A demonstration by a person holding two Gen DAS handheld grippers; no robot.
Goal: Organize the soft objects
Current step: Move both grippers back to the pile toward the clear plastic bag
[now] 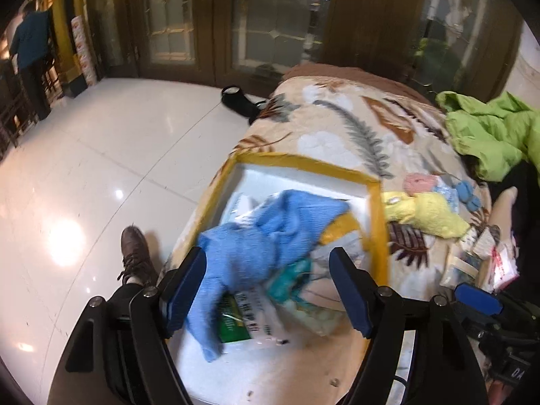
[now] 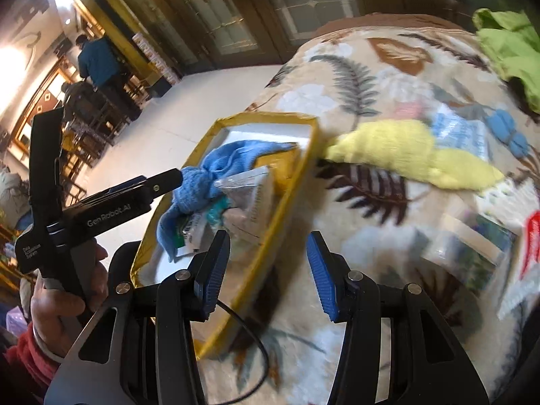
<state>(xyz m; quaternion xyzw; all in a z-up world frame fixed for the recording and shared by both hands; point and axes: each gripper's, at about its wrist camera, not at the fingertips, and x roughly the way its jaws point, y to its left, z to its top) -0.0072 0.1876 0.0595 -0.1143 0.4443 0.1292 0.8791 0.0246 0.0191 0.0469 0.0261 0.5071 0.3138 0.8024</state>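
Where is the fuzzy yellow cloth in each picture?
Left wrist view: the yellow cloth lies at the right of the middle, on the leaf-print blanket, just outside the right wall of the yellow-edged box.
Right wrist view: the yellow cloth lies right of centre in the upper half, beside the box's far right corner.
Shared landmark: the yellow-edged box.

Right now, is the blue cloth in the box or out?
Partly in: the blue cloth lies bunched over packets inside the box, one end hanging over its near edge.
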